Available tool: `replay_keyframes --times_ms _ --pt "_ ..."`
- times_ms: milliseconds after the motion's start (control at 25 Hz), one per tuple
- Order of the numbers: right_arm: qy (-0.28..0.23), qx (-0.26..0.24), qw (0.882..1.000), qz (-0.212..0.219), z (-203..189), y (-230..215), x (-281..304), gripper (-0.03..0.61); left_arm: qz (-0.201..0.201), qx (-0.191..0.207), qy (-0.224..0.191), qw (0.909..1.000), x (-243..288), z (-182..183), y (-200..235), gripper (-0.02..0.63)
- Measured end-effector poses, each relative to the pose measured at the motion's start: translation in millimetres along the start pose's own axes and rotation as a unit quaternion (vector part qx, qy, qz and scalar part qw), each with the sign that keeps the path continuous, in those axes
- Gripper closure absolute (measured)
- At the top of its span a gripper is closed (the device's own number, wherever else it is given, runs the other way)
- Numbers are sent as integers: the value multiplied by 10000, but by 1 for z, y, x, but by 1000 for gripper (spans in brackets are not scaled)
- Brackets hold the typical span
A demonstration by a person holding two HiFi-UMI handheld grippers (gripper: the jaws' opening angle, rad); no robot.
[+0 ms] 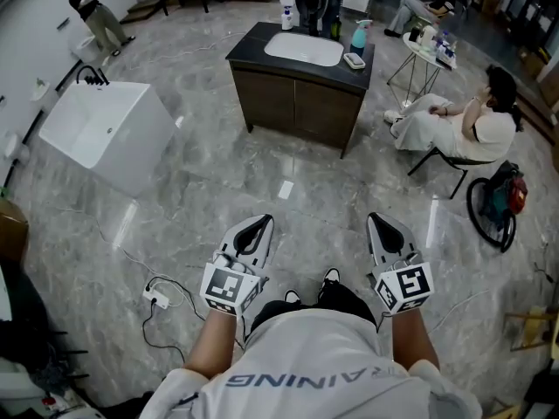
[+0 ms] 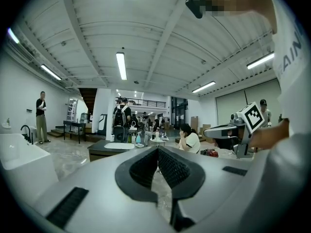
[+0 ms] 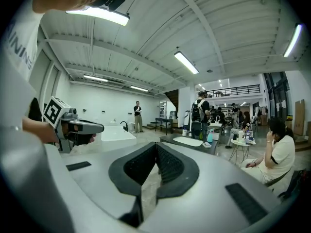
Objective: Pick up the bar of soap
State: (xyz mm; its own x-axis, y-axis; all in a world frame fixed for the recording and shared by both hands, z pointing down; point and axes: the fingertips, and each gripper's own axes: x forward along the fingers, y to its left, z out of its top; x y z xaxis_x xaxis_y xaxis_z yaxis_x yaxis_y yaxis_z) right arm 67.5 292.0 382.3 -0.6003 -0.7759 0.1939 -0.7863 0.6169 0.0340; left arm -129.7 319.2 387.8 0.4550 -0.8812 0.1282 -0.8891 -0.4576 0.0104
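The floor [image 1: 218, 182] is gray and shiny, like stone. A dark cabinet [image 1: 297, 103] stands on it, with a white sink [image 1: 303, 49] set in its black top. On that top, a blue bottle [image 1: 359, 35] and a little soap dish [image 1: 354, 59] sit just right of the sink, and a white bottle [image 1: 286, 17] stands at the back. A big white tub [image 1: 105, 133] sits on the floor to the left. A small wire-leg table [image 1: 424, 55] with little things on it stands to the right. A white plug box [image 1: 157, 298] and its cord lie on the floor close by.
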Motion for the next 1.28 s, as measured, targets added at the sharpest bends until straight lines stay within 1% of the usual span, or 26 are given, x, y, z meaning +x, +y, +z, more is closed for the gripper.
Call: replay_keyframes --times_ms 200,400,600,680,800,1000,1280 --pt "-17 -29 9995 313 -8 1 43 563 58 -118 80 9999 22 -9 27 605" --pt "-125 126 9997 159 2 -32 97 563 237 -101 73 9996 55 -8 67 605" --pt "-149 58 9992 375 16 -62 152 563 436 -89 43 9990 104 5 104 605" --pt "-119 56 9988 467 19 -81 174 563 531 -66 51 9986 129 10 115 604" --pt "-110 -13 9982 593 29 -115 211 563 670 -165 79 9976 168 19 133 605" --pt "-198 -124 9967 776 44 -180 274 563 796 -140 55 9967 248 36 159 604" --pt "-97 -9 9969 783 44 -270 341 563 808 -146 122 9965 355 49 178 605"
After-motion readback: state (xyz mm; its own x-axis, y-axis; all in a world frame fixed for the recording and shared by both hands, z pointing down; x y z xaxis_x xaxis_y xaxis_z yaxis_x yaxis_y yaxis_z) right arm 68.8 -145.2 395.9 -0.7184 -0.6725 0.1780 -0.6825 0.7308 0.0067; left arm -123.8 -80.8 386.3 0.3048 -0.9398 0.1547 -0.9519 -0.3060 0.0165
